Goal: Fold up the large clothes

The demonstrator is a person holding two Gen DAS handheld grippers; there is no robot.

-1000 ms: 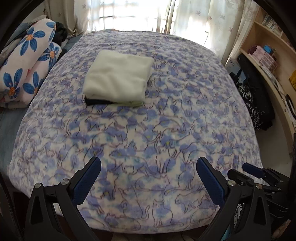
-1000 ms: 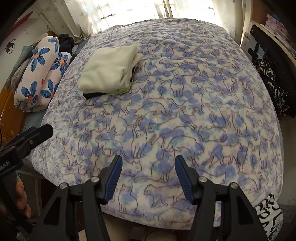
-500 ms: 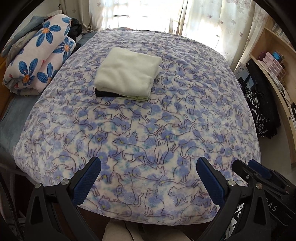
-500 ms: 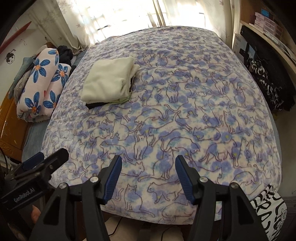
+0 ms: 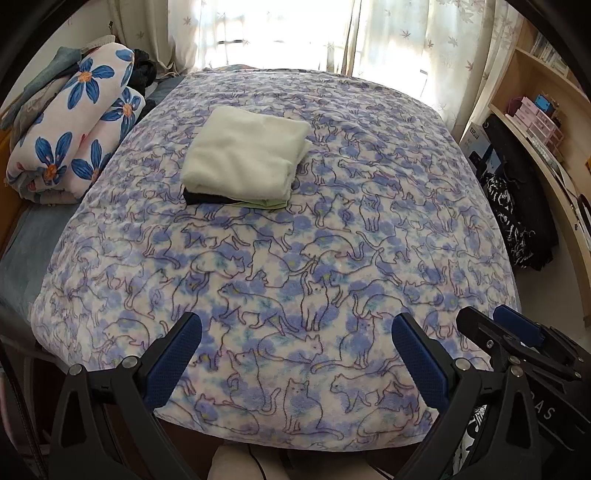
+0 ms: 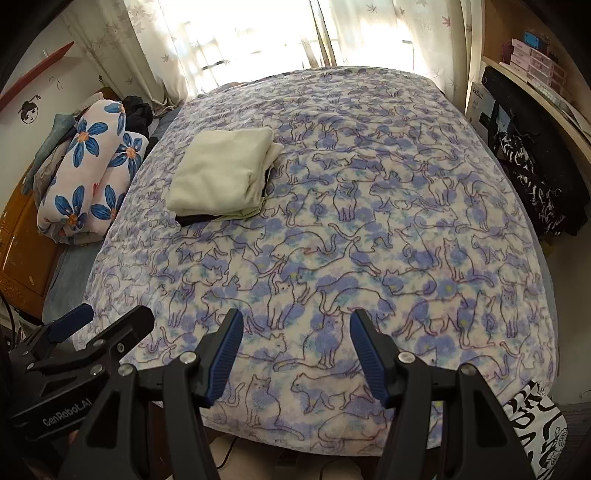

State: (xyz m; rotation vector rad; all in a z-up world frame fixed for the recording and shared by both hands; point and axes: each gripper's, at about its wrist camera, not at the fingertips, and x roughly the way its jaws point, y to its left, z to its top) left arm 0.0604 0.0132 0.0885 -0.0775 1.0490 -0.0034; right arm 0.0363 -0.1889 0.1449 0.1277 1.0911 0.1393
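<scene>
A folded stack of clothes (image 5: 243, 158), pale cream on top with green and black layers below, lies on the far left part of the bed; it also shows in the right wrist view (image 6: 221, 177). My left gripper (image 5: 295, 354) is open and empty, held over the near edge of the bed, far from the stack. My right gripper (image 6: 295, 350) is open and empty, beside it over the same edge. The right gripper shows in the left wrist view (image 5: 517, 343), and the left gripper in the right wrist view (image 6: 88, 332).
The bed carries a blue cat-print blanket (image 5: 332, 258). A rolled flower-print quilt (image 5: 70, 140) lies at the left edge. Black patterned bags (image 5: 517, 214) and wooden shelves (image 5: 546, 122) stand at the right. Curtains (image 5: 280, 33) hang behind.
Both grippers have drawn back and risen from the bed, so more of the room shows. The folded stack has not moved. Both stay open.
</scene>
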